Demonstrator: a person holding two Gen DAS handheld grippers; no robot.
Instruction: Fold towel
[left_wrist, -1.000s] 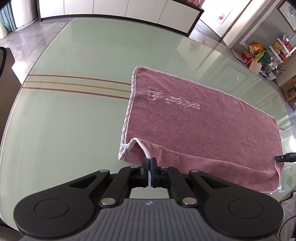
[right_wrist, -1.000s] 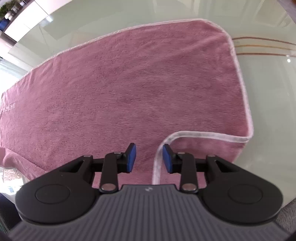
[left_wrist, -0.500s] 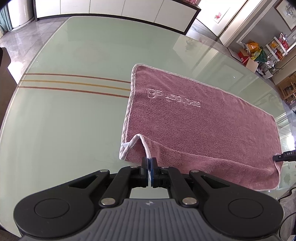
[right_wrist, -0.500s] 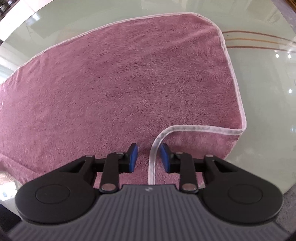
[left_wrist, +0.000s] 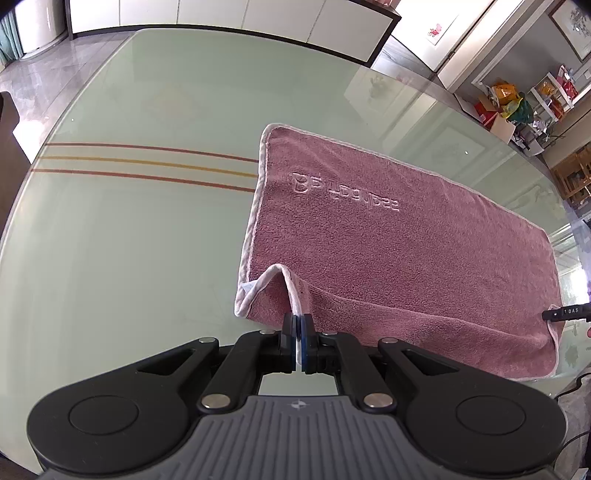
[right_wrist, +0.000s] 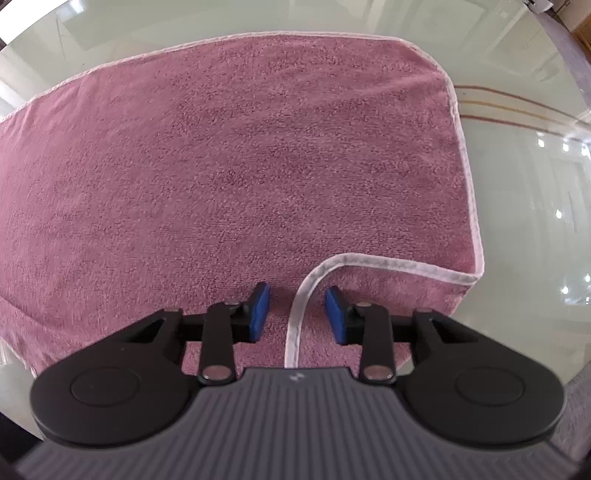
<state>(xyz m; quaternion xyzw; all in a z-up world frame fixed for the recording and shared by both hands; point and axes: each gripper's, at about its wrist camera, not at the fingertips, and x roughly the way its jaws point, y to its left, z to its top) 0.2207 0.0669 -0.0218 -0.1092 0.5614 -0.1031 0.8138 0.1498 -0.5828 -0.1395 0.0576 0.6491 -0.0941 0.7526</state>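
Presently, item one: towel (left_wrist: 399, 236), pink, pale hem, raised lettering. It lies spread in a single layer on the glass counter (left_wrist: 140, 229), beside the counter's red and yellow stripes (left_wrist: 147, 162).

Item two: left tongs (left_wrist: 297, 325), pads together, clamped on the hem at the towel's near left corner. That corner is lifted into a small peak; the rest lies flat.

Item three: right tongs (right_wrist: 297, 314), pointing down over the near right corner. The pads have just been closing but stand apart, the hem (right_wrist: 295, 325) running between them and pressed by neither. This corner is curled up off the counter.

Item four: a dark tip at the towel's far end in the left view, probably the right tongs.

Progress: early. One corner gripped, the second straddled, not yet pinched. No fold is laid.

Remaining, by judgement: close the right tongs on the hem, lift both near corners, carry them across to the far edge, smooth, and fold again if wanted.
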